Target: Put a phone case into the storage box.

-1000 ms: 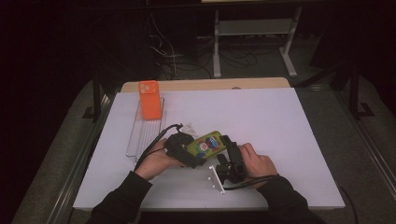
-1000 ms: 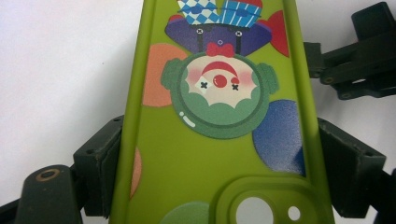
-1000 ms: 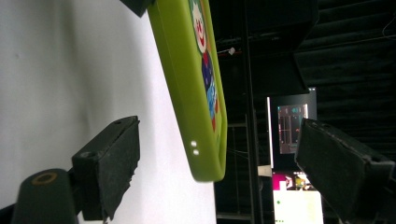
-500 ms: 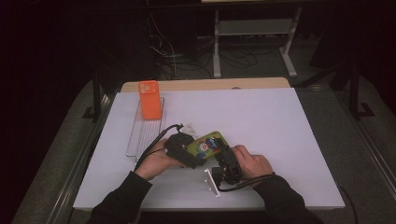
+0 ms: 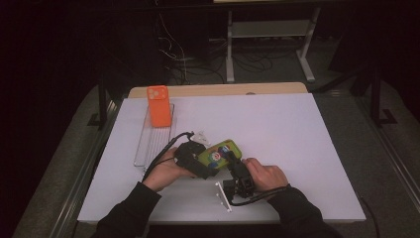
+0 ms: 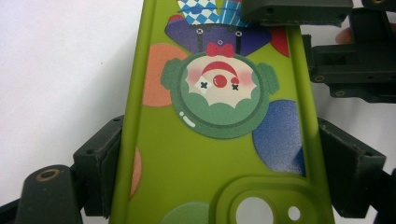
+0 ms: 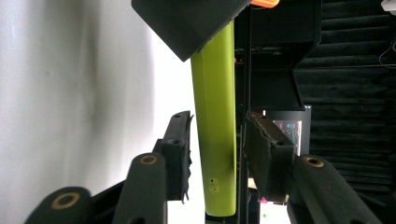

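Note:
A green phone case (image 5: 218,152) with a clown picture (image 6: 217,88) is held just above the white table. My left gripper (image 6: 222,158) is shut on it, one pad on each long edge near the camera cut-out. My right gripper (image 5: 234,164) comes in from the right and straddles the case's other end. In the right gripper view the case (image 7: 215,140) stands edge-on between the pads of my right gripper (image 7: 217,126). Its jaws have just been closing, and a narrow gap still shows at the right pad (image 7: 261,140).
An orange phone case (image 5: 159,105) stands upright at the far end of a clear tray (image 5: 148,146) at the table's left. A small white piece (image 5: 200,135) lies just beyond the hands. The table's edge (image 5: 223,219) runs under the forearms.
My right gripper's jaws have narrowed around the end of the green case, and that hand has shifted slightly toward it. The left hand and the case have stayed put.

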Available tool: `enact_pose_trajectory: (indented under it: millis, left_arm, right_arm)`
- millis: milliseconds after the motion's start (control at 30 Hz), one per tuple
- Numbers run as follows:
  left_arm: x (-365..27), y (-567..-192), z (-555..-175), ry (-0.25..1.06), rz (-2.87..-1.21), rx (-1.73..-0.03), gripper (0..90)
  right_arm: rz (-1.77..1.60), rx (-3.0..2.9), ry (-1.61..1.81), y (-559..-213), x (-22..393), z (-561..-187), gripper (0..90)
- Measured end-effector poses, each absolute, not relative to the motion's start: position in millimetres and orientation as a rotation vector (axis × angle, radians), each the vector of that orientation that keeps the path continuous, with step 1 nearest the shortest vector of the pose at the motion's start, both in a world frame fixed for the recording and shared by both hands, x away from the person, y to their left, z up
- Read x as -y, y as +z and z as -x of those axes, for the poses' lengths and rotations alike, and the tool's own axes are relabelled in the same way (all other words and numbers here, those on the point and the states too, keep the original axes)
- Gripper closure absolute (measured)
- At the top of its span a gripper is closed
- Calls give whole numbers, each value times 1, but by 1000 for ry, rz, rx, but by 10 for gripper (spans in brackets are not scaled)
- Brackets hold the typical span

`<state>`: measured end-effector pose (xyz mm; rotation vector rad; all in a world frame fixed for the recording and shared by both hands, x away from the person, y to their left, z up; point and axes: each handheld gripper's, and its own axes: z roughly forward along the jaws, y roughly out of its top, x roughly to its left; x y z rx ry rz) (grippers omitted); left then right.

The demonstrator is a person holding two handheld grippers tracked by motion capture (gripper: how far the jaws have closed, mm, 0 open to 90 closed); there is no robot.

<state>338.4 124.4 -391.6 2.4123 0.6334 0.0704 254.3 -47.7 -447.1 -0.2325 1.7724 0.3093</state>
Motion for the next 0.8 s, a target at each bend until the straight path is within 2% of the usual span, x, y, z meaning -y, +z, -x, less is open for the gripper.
enact_pose_trajectory:
  millis: [367,800]
  left_arm:
    - [-124,-392,-338,65,-2403,-634,155]
    - [-126,-394,-339,45,-2389,-631,137]
  right_arm:
    - [261,-1769,291,-448,47,-253,727]
    - [270,-1789,259,-449,45,-251,757]
